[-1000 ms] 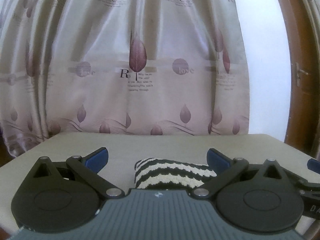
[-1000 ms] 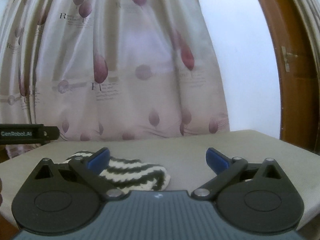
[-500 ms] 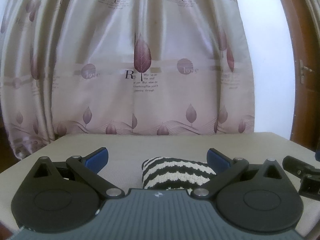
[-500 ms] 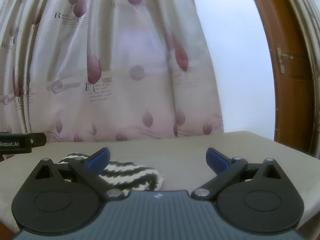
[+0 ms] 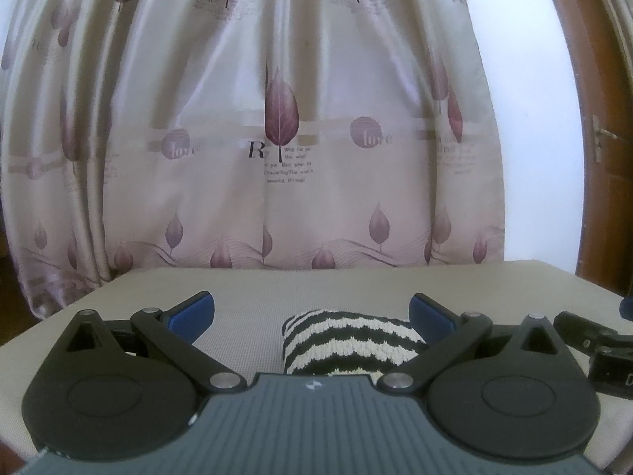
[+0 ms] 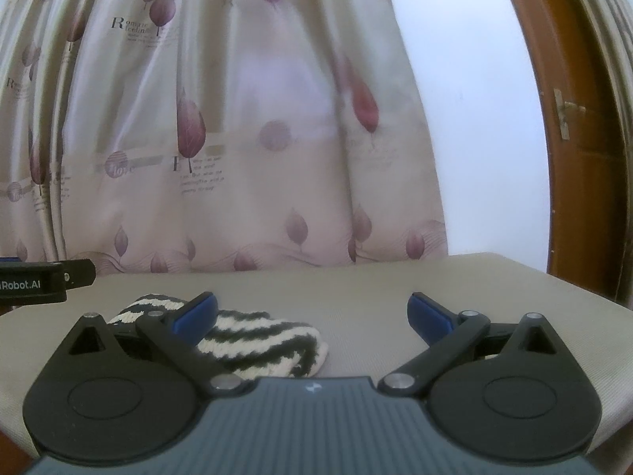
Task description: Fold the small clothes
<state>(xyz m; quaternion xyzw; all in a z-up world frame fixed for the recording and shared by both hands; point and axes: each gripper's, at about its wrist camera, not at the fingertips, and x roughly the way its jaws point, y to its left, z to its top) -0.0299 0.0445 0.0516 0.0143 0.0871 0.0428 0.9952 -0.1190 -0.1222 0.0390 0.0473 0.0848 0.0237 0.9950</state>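
Claws both gape wide and hold nothing. From where I stand the left claw (image 5: pixel 311 310) hovers low over the table (image 5: pixel 245 289) with the knit (image 5: pixel 348 342), a small black-and-white zigzag piece, lying between its fingers and nearer the right one, which it may be touching. From the right claw (image 6: pixel 312 310) the same knit (image 6: pixel 273 346) sits off to the left, partly behind the left finger, with bare table ahead of the gap.

The knit looks already bunched into a thick, compact bundle, so I'd judge the fold is done or close to it and neither claw is at work on it. If another fold is wanted, the left claw would need to dip and close on the near edge while the right one swings left to pin or lift the other end; the yarn is soft and springy, so a loose pinch may let it flop open.

The table wears a plain beige woven cover. Behind it hangs a pale curtain (image 5: pixel 277 158) printed with purple leaves, then a white wall (image 6: pixel 474 118) and a brown wooden door (image 6: pixel 581 138) off to the right
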